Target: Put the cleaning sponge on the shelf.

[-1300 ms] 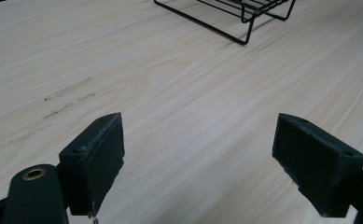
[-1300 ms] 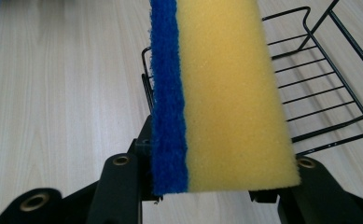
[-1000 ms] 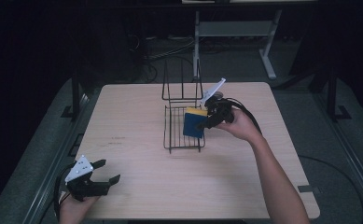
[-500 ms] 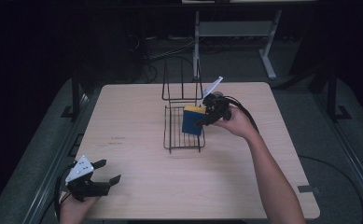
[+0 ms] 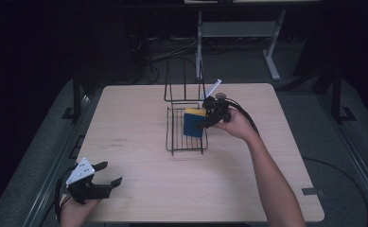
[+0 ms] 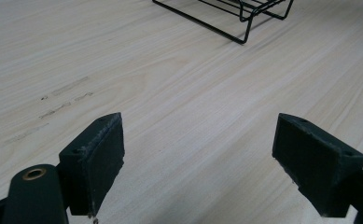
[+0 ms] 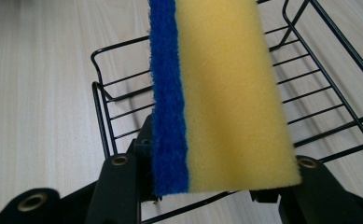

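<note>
Sponge clamped in right hand-held gripper over wire basket, left hand-held gripper wide apart

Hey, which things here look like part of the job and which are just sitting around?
Likely in use:
- sponge, clamped in the right gripper
- wire rack, under the sponge

Idle or background:
- left gripper, open, near the table corner
- metal stand behind the table

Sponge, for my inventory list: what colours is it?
The sponge is yellow foam with a blue scouring layer, clearest in the right gripper view.
</note>
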### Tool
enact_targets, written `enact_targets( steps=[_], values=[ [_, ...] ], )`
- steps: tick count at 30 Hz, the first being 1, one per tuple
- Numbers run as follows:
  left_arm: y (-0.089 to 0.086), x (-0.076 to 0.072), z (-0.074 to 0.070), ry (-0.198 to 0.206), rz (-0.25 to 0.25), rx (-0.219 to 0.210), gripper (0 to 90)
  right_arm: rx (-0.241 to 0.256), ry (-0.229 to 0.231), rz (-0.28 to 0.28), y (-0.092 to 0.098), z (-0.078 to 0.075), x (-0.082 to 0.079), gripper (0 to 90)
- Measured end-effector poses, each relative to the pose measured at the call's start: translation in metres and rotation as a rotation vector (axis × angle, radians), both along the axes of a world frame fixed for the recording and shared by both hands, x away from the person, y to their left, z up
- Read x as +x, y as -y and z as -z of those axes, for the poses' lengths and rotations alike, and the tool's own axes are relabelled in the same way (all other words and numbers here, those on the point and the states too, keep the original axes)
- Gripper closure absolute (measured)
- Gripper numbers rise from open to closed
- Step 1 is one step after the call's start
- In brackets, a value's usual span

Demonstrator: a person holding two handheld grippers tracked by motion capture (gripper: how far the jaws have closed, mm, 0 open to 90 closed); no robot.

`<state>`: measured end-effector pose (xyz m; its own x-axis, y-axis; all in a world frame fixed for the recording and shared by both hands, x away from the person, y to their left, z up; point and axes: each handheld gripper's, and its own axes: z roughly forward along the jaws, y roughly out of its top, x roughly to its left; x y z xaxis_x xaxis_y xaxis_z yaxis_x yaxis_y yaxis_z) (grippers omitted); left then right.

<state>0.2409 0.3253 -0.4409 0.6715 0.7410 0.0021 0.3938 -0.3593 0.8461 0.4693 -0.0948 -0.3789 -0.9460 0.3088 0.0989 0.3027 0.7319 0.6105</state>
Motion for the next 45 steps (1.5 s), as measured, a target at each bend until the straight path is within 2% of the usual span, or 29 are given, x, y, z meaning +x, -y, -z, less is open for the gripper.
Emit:
enact_targets(
  steps=[15, 20, 36, 45],
  values=[
    [-0.0014, -0.0001, -0.0004, 0.001, -0.002, 0.001, 16.3, 0.000, -0.007, -0.007, -0.0013, 0.0039, 0.0011, 53.5],
    [-0.0013, -0.0001, 0.0002, -0.002, -0.002, 0.002, 16.2, -0.002, -0.010, 0.003, -0.0001, 0.0035, 0.0011, 49.1],
    [-0.0011, -0.0001, -0.0002, 0.000, -0.001, 0.001, 16.2, -0.006, -0.011, 0.000, 0.0000, 0.0029, -0.0001, 47.0],
    [-0.0006, 0.0000, 0.0001, 0.000, -0.002, 0.000, 16.3, -0.010, -0.008, -0.002, 0.0000, 0.0020, -0.0012, 41.9]
  ],
)
